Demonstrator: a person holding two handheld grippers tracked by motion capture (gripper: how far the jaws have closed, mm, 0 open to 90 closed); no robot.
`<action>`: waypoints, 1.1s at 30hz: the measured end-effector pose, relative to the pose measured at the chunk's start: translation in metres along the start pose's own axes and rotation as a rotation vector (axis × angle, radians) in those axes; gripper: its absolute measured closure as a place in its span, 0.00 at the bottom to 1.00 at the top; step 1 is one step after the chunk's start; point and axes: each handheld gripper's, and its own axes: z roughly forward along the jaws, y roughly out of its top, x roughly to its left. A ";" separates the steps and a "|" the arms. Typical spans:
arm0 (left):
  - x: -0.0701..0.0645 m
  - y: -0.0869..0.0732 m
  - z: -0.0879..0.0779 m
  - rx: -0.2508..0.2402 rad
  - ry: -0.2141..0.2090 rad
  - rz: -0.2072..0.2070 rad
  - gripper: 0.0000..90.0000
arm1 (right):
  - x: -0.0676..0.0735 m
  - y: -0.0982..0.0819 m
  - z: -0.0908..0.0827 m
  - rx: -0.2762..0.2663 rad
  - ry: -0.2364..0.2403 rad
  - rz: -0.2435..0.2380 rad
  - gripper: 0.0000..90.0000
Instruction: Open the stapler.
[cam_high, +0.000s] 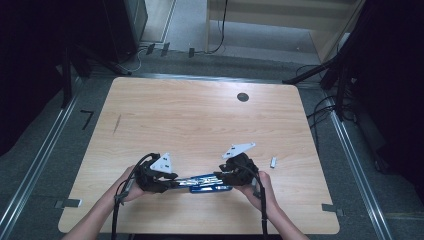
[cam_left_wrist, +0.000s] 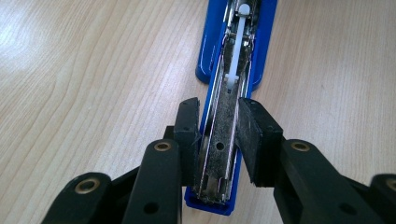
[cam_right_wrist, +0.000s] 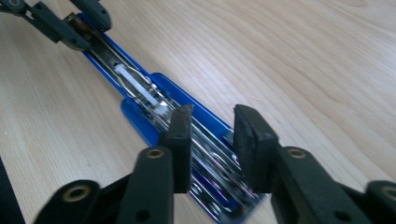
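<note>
- The blue stapler (cam_high: 207, 183) lies opened out flat on the wooden table (cam_high: 200, 120), stretched between the two grippers near the person's edge, its metal staple channel (cam_left_wrist: 222, 144) facing up.
- The left gripper (cam_left_wrist: 219, 135) is clamped on the channel's end, pads squeezing both sides; I judge that pins the stapler in place.
- The right gripper (cam_right_wrist: 212, 135) sits over the other end, jaws apart and straddling the metal rail, pads not pressing it. It looks free to shift or regrip.
- A white pusher rod (cam_left_wrist: 238, 44) runs along the channel ahead of the left gripper.
- Out beyond the right gripper, a small pale object (cam_high: 273, 162) rests on the table; I can't tell what it is.
</note>
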 end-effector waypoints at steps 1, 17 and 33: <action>0.000 0.000 0.000 -0.001 0.000 0.001 0.78 | -0.002 -0.001 -0.003 0.000 -0.005 0.009 0.72; 0.001 0.000 0.002 -0.007 -0.011 0.009 0.79 | -0.053 -0.044 -0.051 0.024 -0.141 0.148 0.27; 0.001 0.000 0.001 -0.010 -0.008 0.011 0.79 | -0.090 -0.061 -0.062 0.029 -0.221 0.265 0.18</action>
